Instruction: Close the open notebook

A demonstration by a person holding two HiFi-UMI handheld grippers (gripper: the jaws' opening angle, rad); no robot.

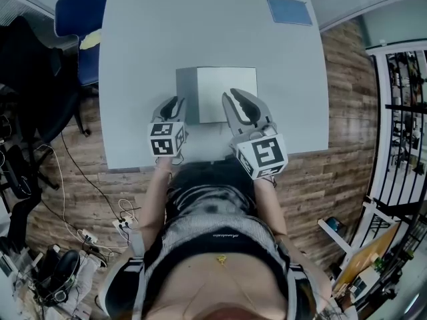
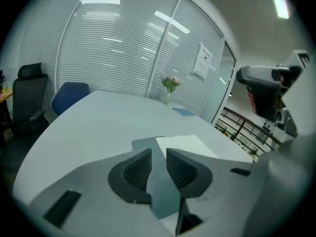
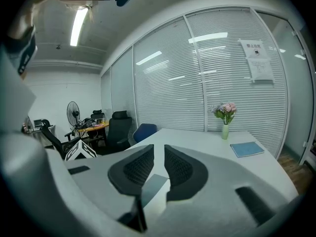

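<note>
Notebook lies open on the table just in front of the person, its gray cover spread to the left and a white page to the right. The left gripper hangs at the cover's near corner with its jaws a little apart and nothing pressed between them. The right gripper hovers over the page's near edge, its jaws likewise slightly parted and empty.

To close the notebook well, the left jaws should probably slip round the cover's free edge, pinch lightly, and swing it over in an arc. The right gripper could steady the page side so the notebook does not slide.

Counted: one open notebook, one shut blue book, one vase of flowers, two grippers, one blue chair.
</note>
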